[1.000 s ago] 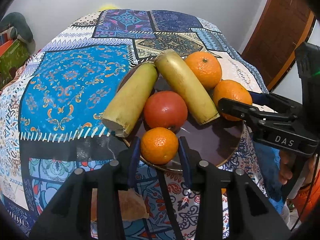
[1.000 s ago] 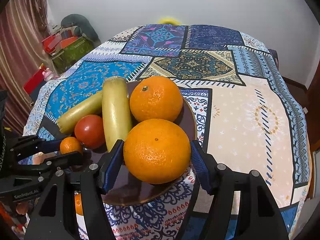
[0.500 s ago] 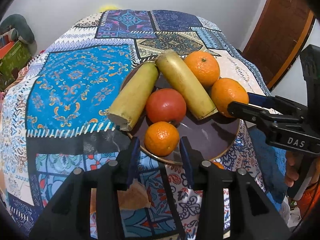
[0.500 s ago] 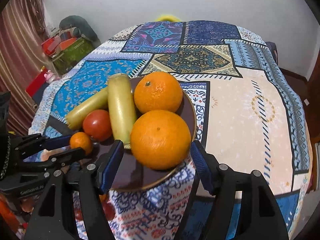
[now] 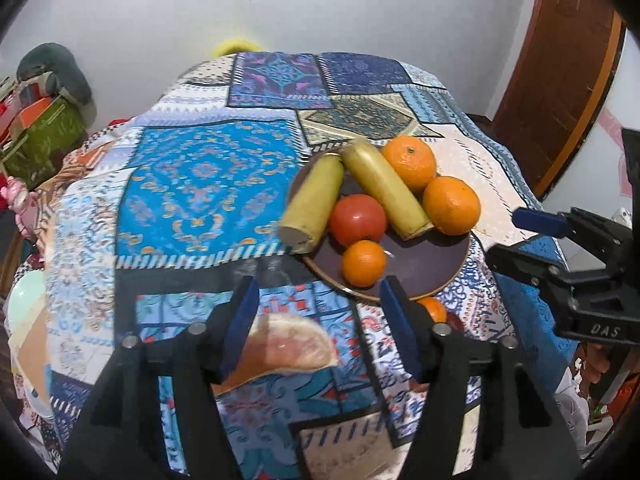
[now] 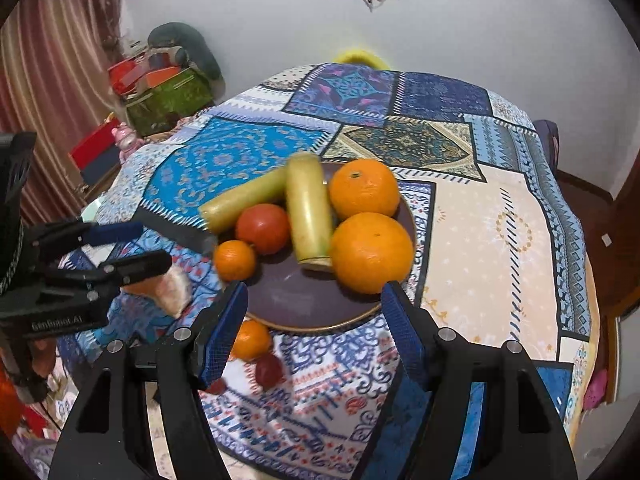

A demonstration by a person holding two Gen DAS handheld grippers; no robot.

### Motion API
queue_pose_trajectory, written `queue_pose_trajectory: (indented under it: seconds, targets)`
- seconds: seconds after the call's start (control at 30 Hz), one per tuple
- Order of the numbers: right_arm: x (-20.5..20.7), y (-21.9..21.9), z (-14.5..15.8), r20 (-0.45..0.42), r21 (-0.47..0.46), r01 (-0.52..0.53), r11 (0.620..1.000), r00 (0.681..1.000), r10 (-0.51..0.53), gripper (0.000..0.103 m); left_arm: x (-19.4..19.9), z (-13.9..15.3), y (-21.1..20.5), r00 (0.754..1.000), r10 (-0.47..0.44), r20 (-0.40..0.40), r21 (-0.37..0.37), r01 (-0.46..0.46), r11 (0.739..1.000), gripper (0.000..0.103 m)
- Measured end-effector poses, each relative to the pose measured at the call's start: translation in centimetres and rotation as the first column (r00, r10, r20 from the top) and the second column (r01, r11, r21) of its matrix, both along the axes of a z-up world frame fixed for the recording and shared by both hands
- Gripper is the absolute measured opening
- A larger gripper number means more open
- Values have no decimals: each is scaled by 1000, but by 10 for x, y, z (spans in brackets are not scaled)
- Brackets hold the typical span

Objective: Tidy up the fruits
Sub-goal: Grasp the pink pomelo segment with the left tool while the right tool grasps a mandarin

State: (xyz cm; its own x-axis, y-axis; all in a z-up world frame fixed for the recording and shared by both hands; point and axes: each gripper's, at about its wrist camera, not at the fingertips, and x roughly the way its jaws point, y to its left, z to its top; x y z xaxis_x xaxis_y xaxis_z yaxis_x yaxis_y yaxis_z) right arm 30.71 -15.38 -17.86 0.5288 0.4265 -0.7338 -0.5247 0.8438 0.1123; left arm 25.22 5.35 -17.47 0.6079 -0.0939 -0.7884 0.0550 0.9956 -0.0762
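Note:
A dark brown plate [image 5: 424, 280] on the patchwork cloth holds two yellow-green bananas [image 5: 382, 188], a red tomato [image 5: 358, 222], a small orange [image 5: 363, 263] and two big oranges [image 5: 451, 205]. My left gripper [image 5: 320, 300] hangs back from the plate's near rim with its jaws opening and no fruit gripped. A pale orange wedge [image 5: 288, 346] lies on the cloth under it. In the right wrist view my right gripper [image 6: 316, 304] stands open just short of the nearest big orange [image 6: 370, 252], touching nothing. The left gripper [image 6: 152, 244] shows there at the left.
A second small orange [image 6: 250, 338] and a dark red fruit [image 6: 268, 370] lie on the cloth off the plate's near rim. The table edge drops away close below both grippers. A pale green bowl [image 5: 24, 304] sits far left; a wooden door [image 5: 560, 80] stands at the right.
Both grippers drew back and up from the plate. The left let go of the small orange, which stays on the plate, and widened. The right backed off the big orange.

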Motion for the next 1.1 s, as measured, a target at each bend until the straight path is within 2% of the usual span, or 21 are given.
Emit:
queue_pose_trajectory:
  seconds: [0.27, 0.63, 0.7, 0.8, 0.93, 1.0, 1.1]
  targets:
    - [-15, 14, -8, -24, -7, -31, 999, 999, 31, 66, -14, -10, 31, 999, 25, -42, 7, -25, 1000, 64]
    - [-16, 31, -32, -88, -30, -63, 998, 994, 60, 66, -13, -60, 48, 989, -33, -144, 48, 40, 998, 67]
    - [-15, 33, -36, -102, -35, -68, 997, 993, 64, 66, -10, -67, 51, 987, -37, -156, 59, 47, 997, 72]
    - [-13, 34, -42, -122, -36, -73, 997, 990, 68, 66, -7, -69, 55, 989, -49, -140, 40, 55, 998, 78]
    - [-14, 37, -50, -139, -33, -86, 996, 987, 80, 66, -5, -69, 52, 989, -67, -135, 14, 69, 997, 78]
    - [-14, 39, -53, -141, -32, -96, 995, 986, 91, 66, -6, -70, 45, 986, -88, -143, 10, 91, 996, 74]
    - [-15, 42, -54, -131, -35, -106, 994, 986, 100, 61, -14, -71, 34, 985, -97, -143, 46, 105, 993, 73]
